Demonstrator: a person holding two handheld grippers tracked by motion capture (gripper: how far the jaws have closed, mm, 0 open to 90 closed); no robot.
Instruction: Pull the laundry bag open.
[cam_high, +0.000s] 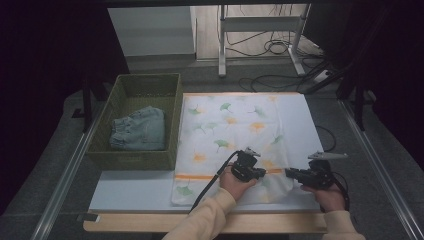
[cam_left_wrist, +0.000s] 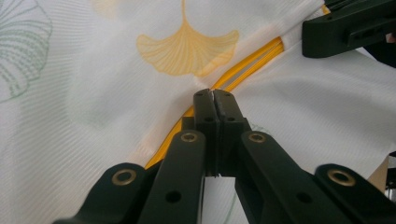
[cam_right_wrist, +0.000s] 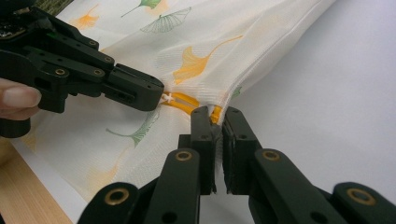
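Left gripper (cam_left_wrist: 215, 100): jaws pressed together, pinching the white ginkgo-print cloth (cam_high: 235, 135) right at its orange stripe (cam_left_wrist: 243, 70); in the high view it sits (cam_high: 248, 167) on the near half of the cloth. Right gripper (cam_right_wrist: 215, 114): jaws closed on the cloth's right edge, a thin fold of fabric and a bit of the orange stripe caught between the tips, narrow gap lower down. In the high view it is (cam_high: 295, 174) at the cloth's near right side. The two grippers sit close, both on the same stripe line, left one just inboard of the right.

Cloth lies spread flat on a pale board (cam_high: 135, 192) on the table, near edge by the wooden strip (cam_high: 200, 222). Green woven basket (cam_high: 142, 87) touching the cloth's left side, folded denim garment (cam_high: 139, 129) inside.

Judgement: looks like the start of a fold or lift from the right edge.

Risks:
- Right grip holds only a thin bit of hem; a fast pull could slip it out.
- Left pinch may catch just the top layer, so layers could separate and wrinkle.
- Grips so close means the far part sags or drags and the fold goes crooked.
- A wide sweep left could bump the basket.
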